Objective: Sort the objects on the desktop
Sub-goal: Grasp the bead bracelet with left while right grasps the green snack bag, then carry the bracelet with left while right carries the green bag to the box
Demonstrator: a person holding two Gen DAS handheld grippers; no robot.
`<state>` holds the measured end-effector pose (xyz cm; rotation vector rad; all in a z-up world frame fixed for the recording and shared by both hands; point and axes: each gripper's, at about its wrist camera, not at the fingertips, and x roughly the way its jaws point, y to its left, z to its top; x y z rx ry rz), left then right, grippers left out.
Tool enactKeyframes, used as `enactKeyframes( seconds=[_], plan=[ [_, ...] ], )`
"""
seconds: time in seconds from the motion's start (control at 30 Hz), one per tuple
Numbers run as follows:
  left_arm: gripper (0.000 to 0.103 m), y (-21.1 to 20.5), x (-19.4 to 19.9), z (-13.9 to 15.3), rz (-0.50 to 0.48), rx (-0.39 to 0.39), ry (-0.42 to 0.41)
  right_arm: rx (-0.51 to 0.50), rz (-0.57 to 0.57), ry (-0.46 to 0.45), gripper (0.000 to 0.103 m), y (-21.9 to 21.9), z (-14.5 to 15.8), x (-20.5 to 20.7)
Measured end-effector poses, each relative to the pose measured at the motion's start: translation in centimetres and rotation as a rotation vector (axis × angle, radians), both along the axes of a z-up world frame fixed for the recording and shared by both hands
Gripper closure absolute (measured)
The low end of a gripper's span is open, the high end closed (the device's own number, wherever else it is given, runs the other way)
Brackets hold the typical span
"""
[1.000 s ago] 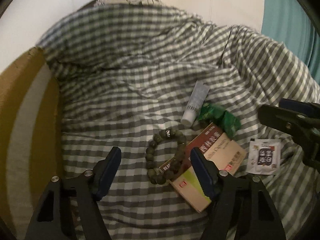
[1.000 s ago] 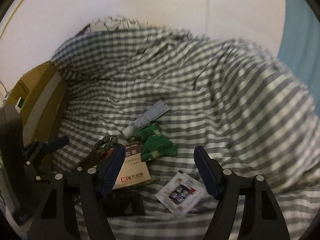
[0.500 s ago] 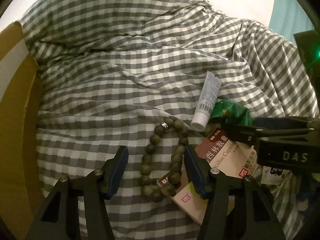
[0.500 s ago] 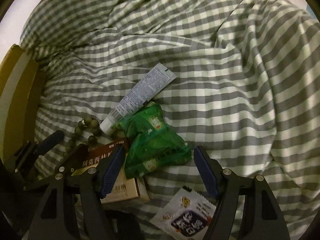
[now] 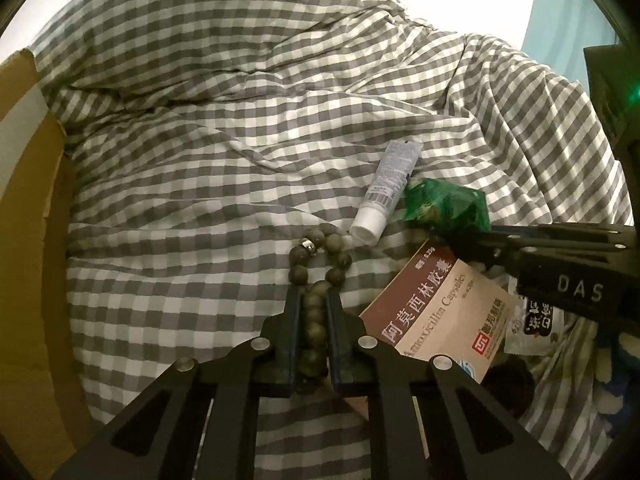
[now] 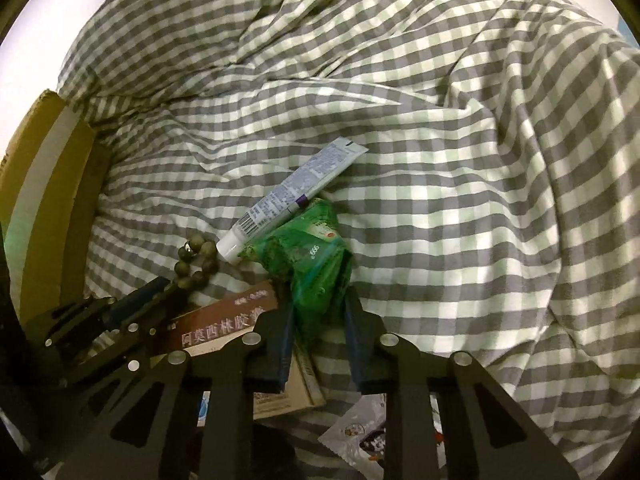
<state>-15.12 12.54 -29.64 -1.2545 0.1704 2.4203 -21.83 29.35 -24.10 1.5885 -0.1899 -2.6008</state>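
On a grey-and-white checked cloth (image 5: pixel 224 152) lie several small items. My left gripper (image 5: pixel 313 300) has its jaws closing, pads pressed on the near side of a dark green bead bracelet (image 5: pixel 316 264), whose far loop sticks out ahead. My right gripper (image 6: pixel 319 300) has its jaws closing too, squeezing the lower end of a crumpled green packet (image 6: pixel 308 248). A brown-and-cream medicine box (image 5: pixel 436 312) lies between both grippers. A white tube (image 5: pixel 386 196) rests just beyond the bracelet and packet. In the left wrist view, the right gripper (image 5: pixel 492 236) reaches in from the right.
A cardboard box (image 5: pixel 28 216) stands at the left edge of the cloth, seen again as the cardboard box (image 6: pixel 52 184). A small white sachet (image 6: pixel 360 436) lies near the right gripper's base. The cloth bunches into high folds at the back and right.
Both grippers came down over the items and their jaws went from wide open to pressed in, the left around the bracelet, the right around the green packet.
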Motion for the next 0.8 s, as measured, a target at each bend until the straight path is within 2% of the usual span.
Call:
enactKeyframes(
  seconds=[0.33,0.5,0.8],
  plan=[
    [0.092,-0.6,1.7,2.8,0.014,-0.007,0.069,-0.02,-0.006,0.126,0.083,0.3,3.3,2.4],
    [0.092,-1.3,2.8,5.5,0.026,-0.001,0.131,-0.044,-0.028,0.191,0.083,0.9,5.1,4.4],
    [0.092,-2.9,5.8,11.0,0.039,0.022,0.254,-0.016,-0.041,0.309,0.083,-0.4,8.2,8.3]
  ],
)
